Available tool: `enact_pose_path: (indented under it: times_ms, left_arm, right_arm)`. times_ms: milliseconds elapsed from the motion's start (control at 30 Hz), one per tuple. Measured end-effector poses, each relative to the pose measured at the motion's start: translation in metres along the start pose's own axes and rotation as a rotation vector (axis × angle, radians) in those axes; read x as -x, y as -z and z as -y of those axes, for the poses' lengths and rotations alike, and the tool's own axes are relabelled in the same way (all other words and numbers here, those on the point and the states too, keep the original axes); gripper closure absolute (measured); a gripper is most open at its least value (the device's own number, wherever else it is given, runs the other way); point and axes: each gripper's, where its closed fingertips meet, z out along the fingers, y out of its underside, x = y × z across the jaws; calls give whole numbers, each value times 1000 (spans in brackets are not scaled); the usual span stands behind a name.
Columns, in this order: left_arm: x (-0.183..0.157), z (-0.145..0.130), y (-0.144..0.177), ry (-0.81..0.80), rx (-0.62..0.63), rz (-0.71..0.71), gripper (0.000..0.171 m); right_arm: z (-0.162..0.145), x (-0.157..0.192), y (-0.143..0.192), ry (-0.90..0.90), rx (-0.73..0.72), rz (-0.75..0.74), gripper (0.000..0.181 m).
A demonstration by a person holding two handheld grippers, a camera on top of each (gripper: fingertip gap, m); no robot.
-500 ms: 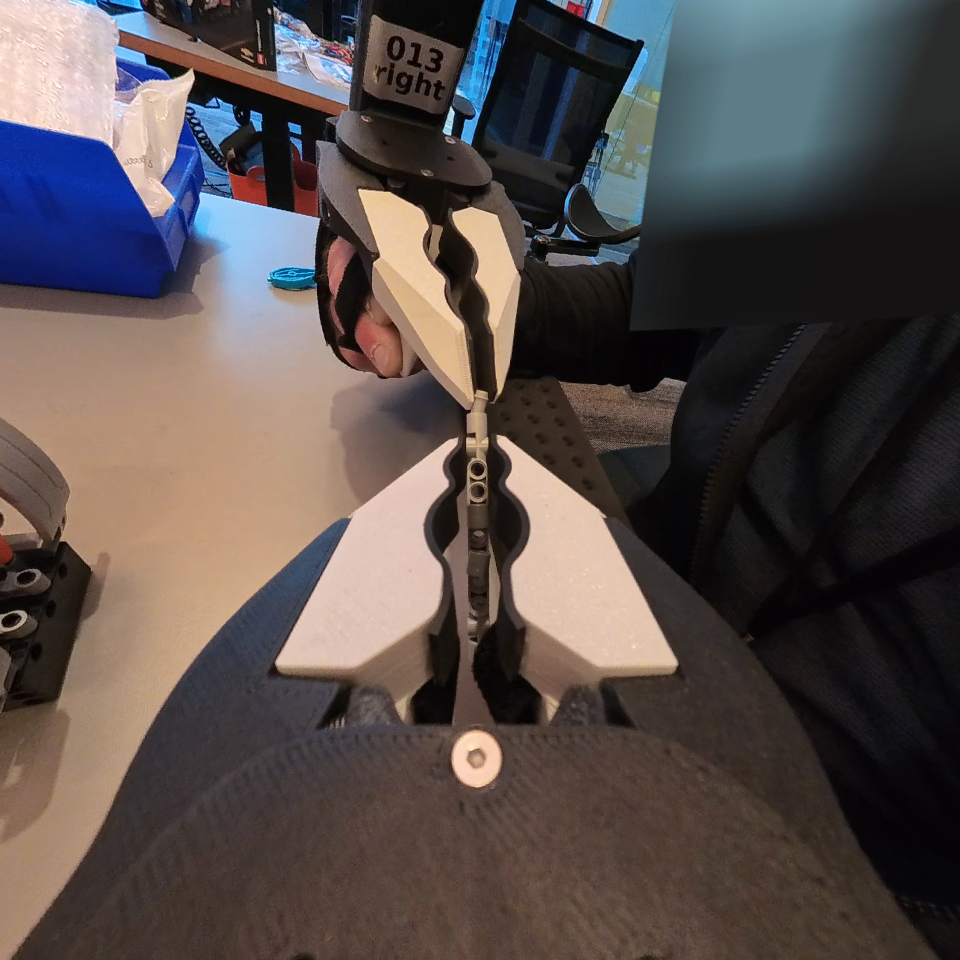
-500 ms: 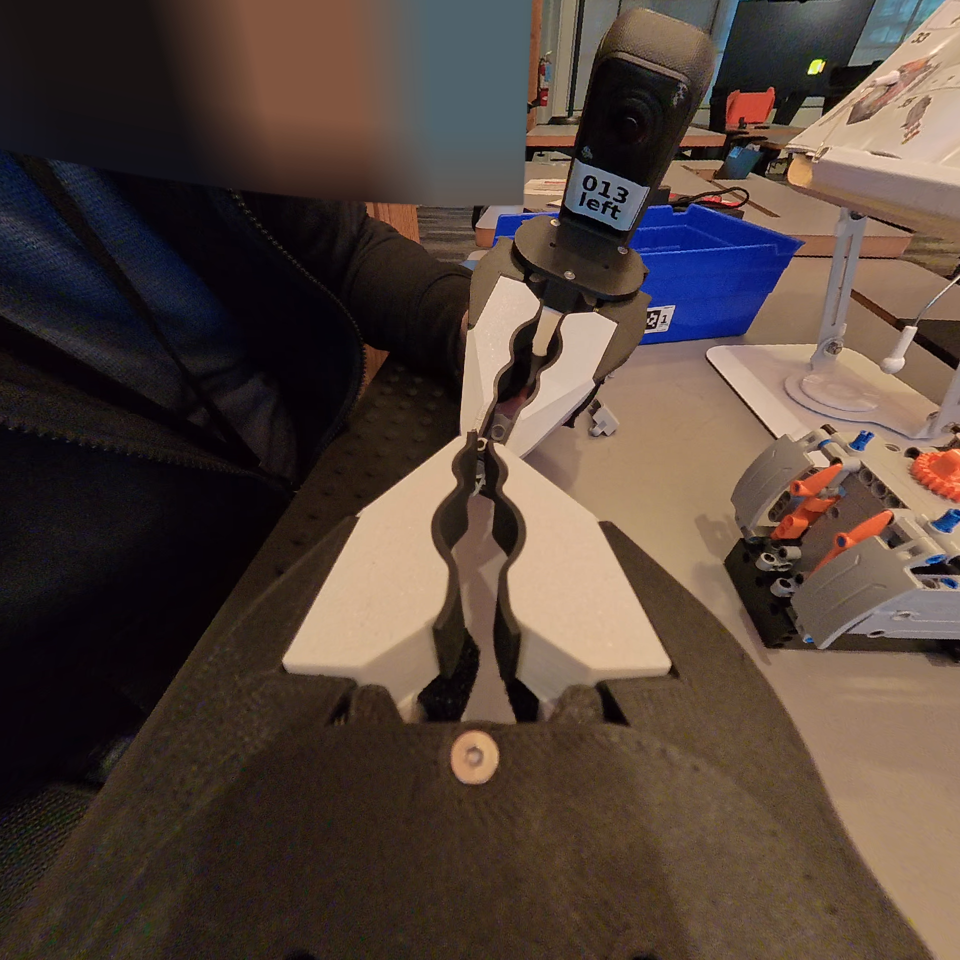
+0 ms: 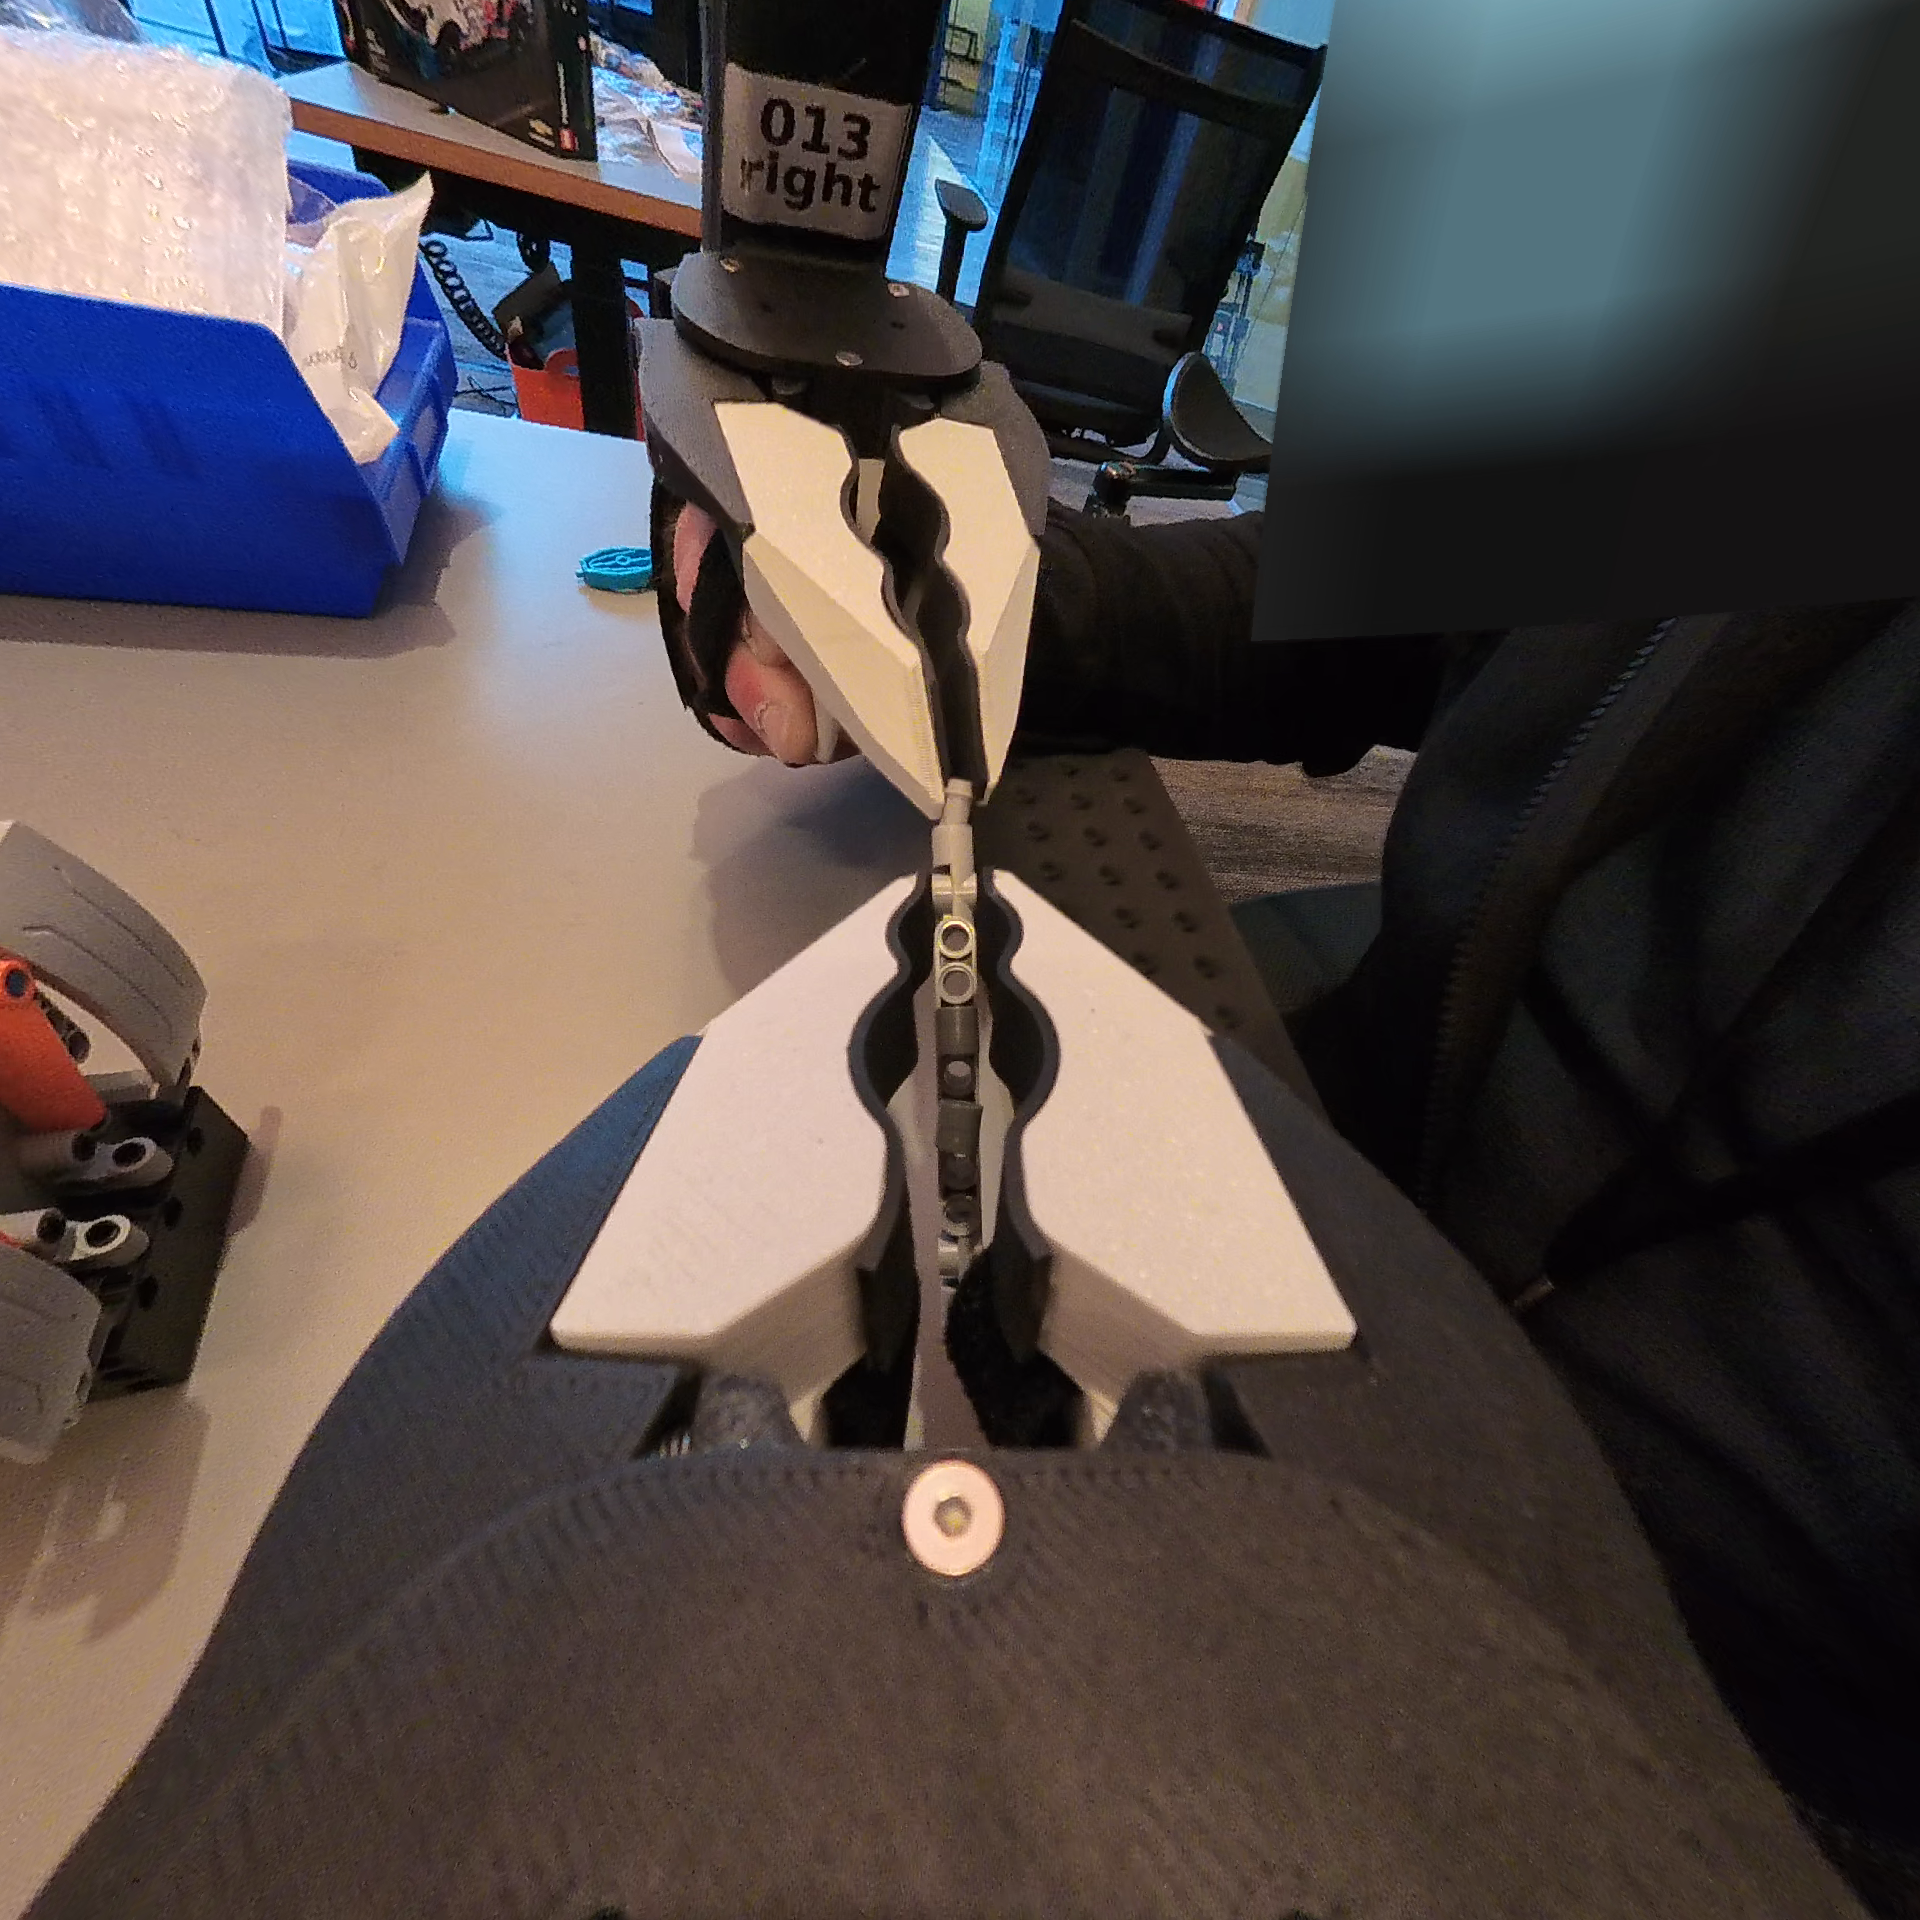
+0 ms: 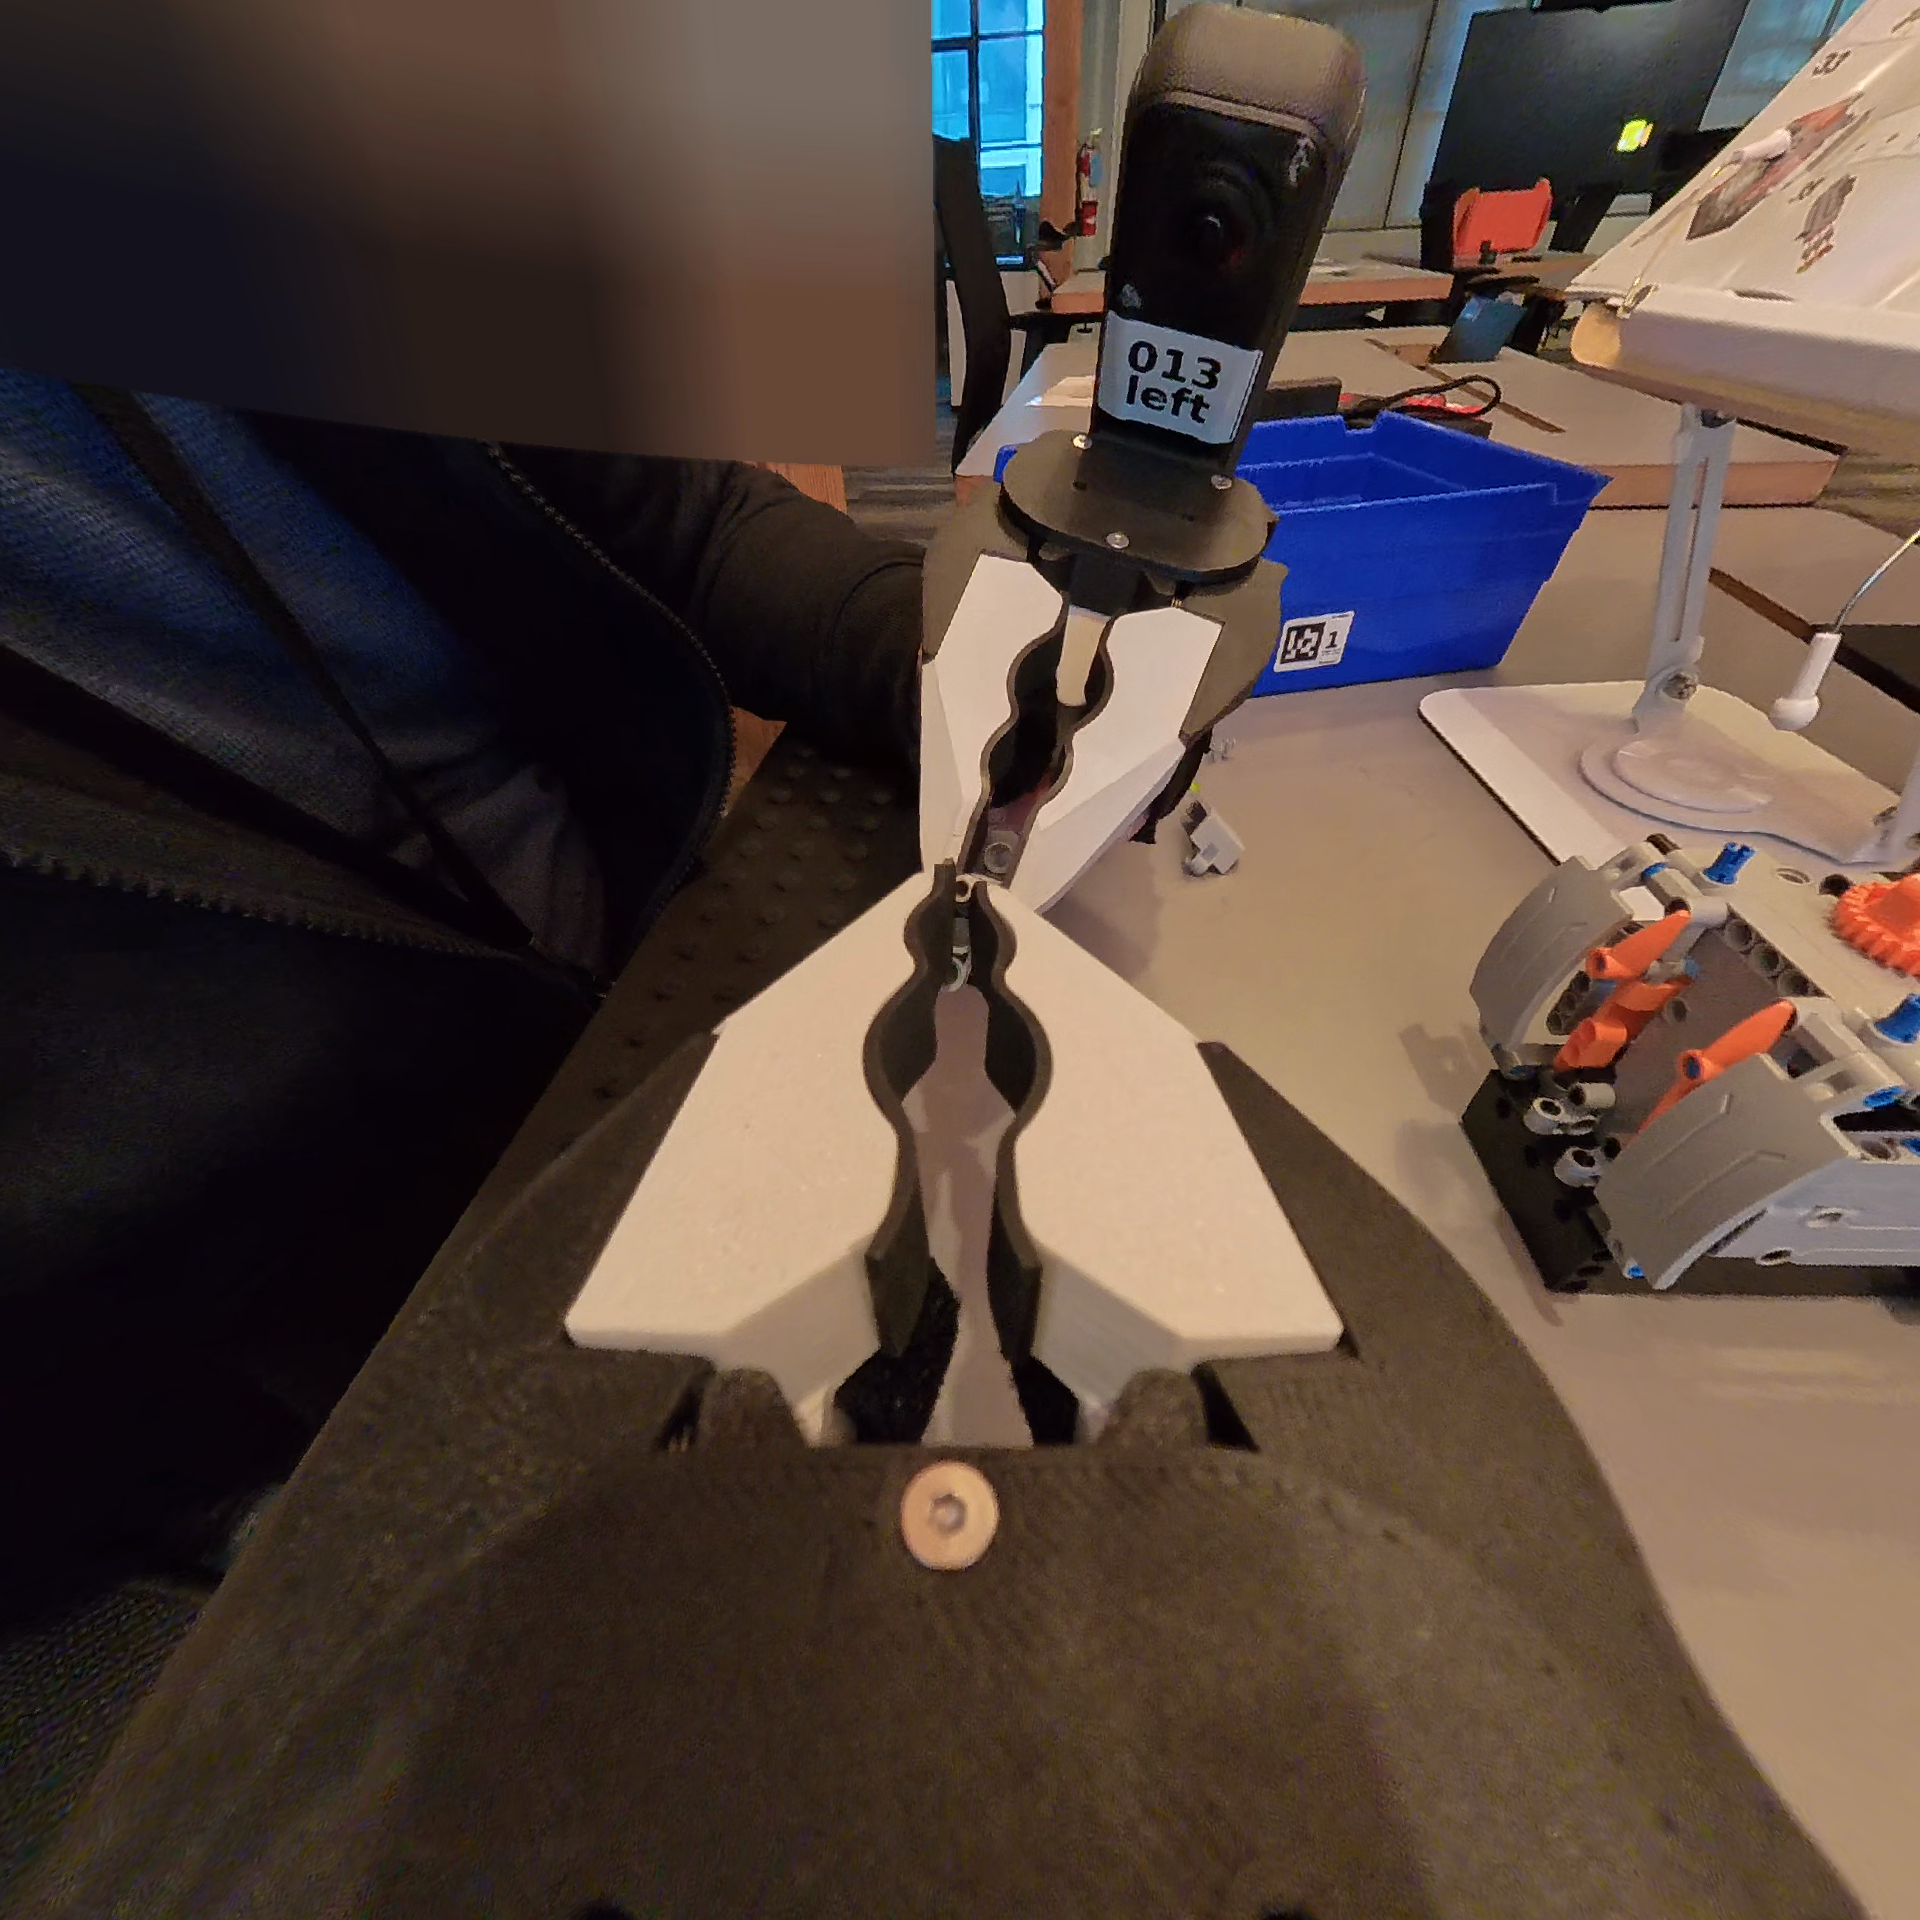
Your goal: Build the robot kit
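Left gripper is clamped on a grey beam; right gripper meets it tip to tip — seemingly pinching a pale pin at the beam's end.

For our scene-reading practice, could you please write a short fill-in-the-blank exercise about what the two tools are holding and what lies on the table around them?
1. The left tool is shut on a stack of ____ beam pieces.
2. The right tool pinches a thin light-grey pin at its ____.
3. The storage bin behind the left tool is ____.
4. The orange and grey brick model stands on the ____.

Missing words: grey; tips; blue; table
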Motion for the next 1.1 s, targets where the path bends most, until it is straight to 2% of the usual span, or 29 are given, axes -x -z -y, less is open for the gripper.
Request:
enact_pose_path:
  times_ms: [300, 500, 967, 1100]
  left_arm:
    - [-4, 13, 2, 48, -83, -56, 167]
    - [-5, 13, 1, 36, -75, -50, 168]
    - [0, -4, -2, -113, 83, 73, 168]
    - [9, -18, -2, -149, 170, 130, 168]
  right_arm:
    - [13, 2, 4, 37, -50, -19, 181]
    - [12, 3, 4, 53, -33, -24, 181]
    - [-7, 2, -2, 12, 76, 0, 181]
    - [-22, -4, -6, -20, 146, -17, 181]
